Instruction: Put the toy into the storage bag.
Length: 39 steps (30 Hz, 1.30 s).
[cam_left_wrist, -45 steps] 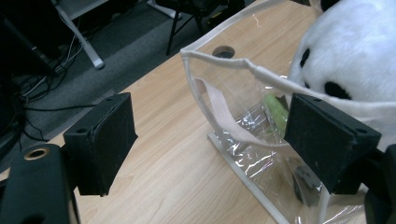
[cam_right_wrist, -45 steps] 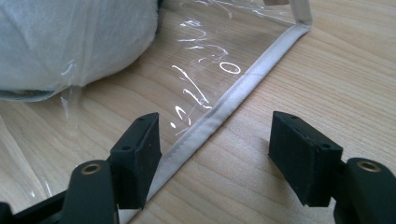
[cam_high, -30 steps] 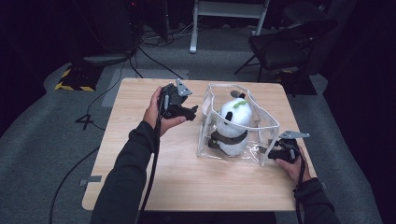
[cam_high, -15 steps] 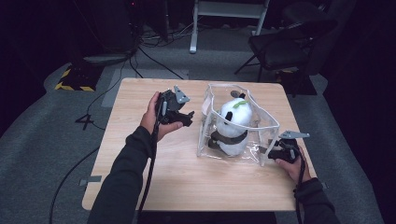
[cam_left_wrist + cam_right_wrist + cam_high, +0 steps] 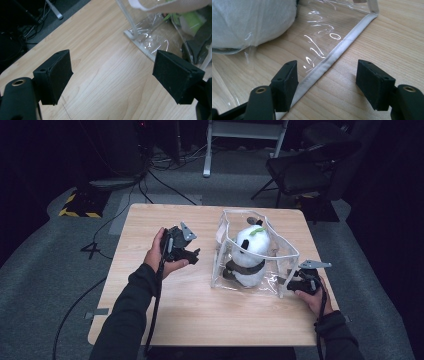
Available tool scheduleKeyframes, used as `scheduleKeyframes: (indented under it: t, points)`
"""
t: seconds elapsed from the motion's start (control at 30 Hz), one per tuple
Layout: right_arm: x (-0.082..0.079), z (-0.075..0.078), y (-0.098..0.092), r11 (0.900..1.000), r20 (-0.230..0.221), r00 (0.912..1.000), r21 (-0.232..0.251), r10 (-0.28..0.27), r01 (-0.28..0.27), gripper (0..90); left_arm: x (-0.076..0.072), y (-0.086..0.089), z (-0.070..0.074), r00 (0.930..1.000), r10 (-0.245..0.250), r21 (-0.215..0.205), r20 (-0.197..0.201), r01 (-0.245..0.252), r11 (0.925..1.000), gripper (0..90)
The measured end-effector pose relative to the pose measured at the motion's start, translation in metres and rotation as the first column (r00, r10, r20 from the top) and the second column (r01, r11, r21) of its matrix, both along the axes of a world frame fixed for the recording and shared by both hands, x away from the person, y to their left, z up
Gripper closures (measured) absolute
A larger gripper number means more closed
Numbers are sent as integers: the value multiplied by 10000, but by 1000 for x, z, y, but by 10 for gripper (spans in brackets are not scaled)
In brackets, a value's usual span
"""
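A clear plastic bag with white trim stands right of the table's middle, and a white and black panda plush sits inside it. My left gripper hovers to the bag's left, jaws open and aimed at it, with bare wood between them. The bag's corner lies ahead of it at the upper right. My right gripper rests low at the bag's near right corner, open. The bag's trim runs between its jaws, close beside the left one. The plush bulges behind the plastic.
The wooden table has bare surface on its left and near sides. Behind it on the floor are a dark chair, a white stand's legs, cables and a yellow-black striped object.
My left gripper has sunk toward the tabletop and drifted a little nearer the person. The right gripper and the bag have stayed still.
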State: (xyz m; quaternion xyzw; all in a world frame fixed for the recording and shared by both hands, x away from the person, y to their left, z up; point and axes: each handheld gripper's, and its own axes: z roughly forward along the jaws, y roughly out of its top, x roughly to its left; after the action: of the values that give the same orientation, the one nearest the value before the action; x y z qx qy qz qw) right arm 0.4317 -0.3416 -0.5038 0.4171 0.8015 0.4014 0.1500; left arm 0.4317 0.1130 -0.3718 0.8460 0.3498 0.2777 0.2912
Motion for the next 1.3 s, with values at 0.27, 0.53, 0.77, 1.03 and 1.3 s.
scheduleKeyframes:
  t: [0.27, 0.53, 0.77, 1.03, 1.3]
  points:
    - [0, 0, 0, 10000, 11, 10000, -1, 1, -1, 340, -6, 12, -15, 9995, 66, 98, -294, -63, 9999, 159]
    - [0, 0, 0, 10000, 8, 10000, 3, -4, 4, 341, -9, 21, -29, 9985, 193, 231, -520, -182, 9996, 160]
    - [0, 0, 0, 10000, 12, 10000, -1, -4, 4, 341, -13, 27, -36, 9977, 263, 353, -619, -241, 9991, 160]
    - [0, 0, 0, 10000, 15, 10000, -3, -7, 7, 341, -18, 33, -45, 9966, 331, 461, -750, -297, 9985, 160]
    - [0, 0, 0, 10000, 19, 10000, 12, -26, 26, 341, -23, 40, -55, 9947, 412, 514, -947, -365, 9980, 160]
